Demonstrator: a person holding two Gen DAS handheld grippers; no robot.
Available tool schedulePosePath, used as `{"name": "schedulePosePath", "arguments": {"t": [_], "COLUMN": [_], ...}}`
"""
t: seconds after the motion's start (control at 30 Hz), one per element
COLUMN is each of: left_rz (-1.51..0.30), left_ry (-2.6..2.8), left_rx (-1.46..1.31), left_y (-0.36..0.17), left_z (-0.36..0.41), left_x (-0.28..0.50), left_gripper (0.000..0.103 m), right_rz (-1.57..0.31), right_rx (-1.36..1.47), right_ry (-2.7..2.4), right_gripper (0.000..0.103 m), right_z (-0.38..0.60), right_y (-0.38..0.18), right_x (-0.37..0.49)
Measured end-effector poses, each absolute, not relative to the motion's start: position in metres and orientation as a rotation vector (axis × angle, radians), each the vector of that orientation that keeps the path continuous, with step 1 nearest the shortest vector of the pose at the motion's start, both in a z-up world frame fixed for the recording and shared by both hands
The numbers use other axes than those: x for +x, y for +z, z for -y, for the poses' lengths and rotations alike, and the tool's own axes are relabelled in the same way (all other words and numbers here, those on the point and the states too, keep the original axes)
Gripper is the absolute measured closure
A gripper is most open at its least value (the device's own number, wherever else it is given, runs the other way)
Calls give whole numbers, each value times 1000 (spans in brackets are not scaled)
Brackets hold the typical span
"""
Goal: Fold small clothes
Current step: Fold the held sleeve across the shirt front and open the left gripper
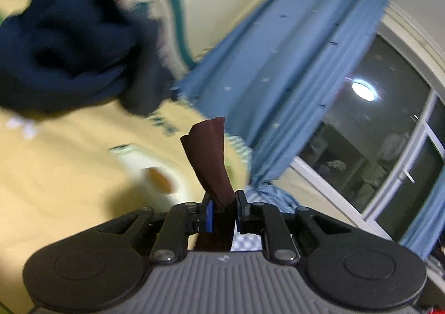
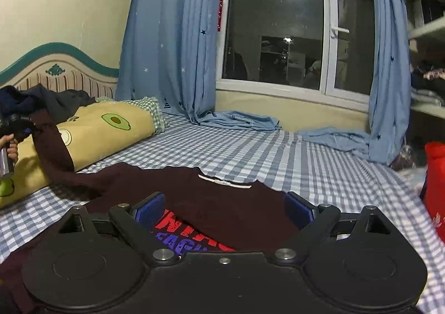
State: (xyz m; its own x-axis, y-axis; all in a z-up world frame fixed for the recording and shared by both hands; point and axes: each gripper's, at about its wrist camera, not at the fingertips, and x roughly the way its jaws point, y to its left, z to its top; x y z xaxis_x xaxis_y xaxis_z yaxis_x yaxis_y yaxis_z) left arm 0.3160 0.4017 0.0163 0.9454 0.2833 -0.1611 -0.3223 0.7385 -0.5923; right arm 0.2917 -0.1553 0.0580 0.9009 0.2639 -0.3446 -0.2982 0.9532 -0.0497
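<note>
Maroon T-shirt (image 2: 222, 202) lies on checked bed (image 2: 319, 163). Left gripper (image 1: 224, 202) pinches its sleeve (image 1: 212, 158), lifted at far left; right gripper (image 2: 222, 207) hovers above, jaws wide, empty.

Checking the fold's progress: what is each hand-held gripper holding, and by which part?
The left hand-held gripper pinches the maroon shirt by its sleeve end. The right hand-held gripper is open, holding nothing.
</note>
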Motion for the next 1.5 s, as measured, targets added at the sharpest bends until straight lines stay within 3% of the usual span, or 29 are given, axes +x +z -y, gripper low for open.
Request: {"name": "schedulePosePath", "arguments": {"t": [0.23, 0.43, 0.57, 0.7, 0.97, 1.0, 1.03, 1.07, 1.13, 1.3, 1.37, 1.5], "left_rz": [-37, -94, -208, -344, -498, -520, -543, -570, -595, -540, -471, -444], "left_ry": [204, 124, 44, 31, -69, -84, -107, -139, -194, -325, -356, -330], "left_rx": [-473, -304, -209, -97, -62, -54, -50, -47, -27, -38, -43, -44], "left_y": [100, 123, 95, 34, -57, -62, -69, -71, -75, -54, -37, -3], "left_z": [-273, -138, -35, 45, 111, 116, 117, 108, 107, 91, 78, 48], "left_x": [376, 452, 500, 538, 546, 547, 547, 551, 550, 527, 506, 472], "left_gripper": [88, 87, 87, 87, 85, 83, 73, 53, 36, 22, 9, 7], "right_rz": [-368, -362, -362, -366, -388, -394, -402, -406, -412, -436, -432, -437], "right_rx": [-35, 20, 75, 90, 139, 147, 158, 166, 179, 180, 169, 167], "right_ry": [301, 284, 239, 189, 83, 73, 65, 63, 68, 94, 106, 159], "right_gripper": [10, 10, 10, 10, 10, 10, 10, 10, 10, 9, 8, 7], "right_z": [179, 220, 254, 282, 332, 335, 338, 340, 339, 332, 328, 316], "right_y": [45, 40, 35, 29, 22, 20, 17, 15, 13, 13, 17, 23], "right_x": [291, 273, 260, 244, 213, 212, 212, 212, 213, 226, 235, 260]}}
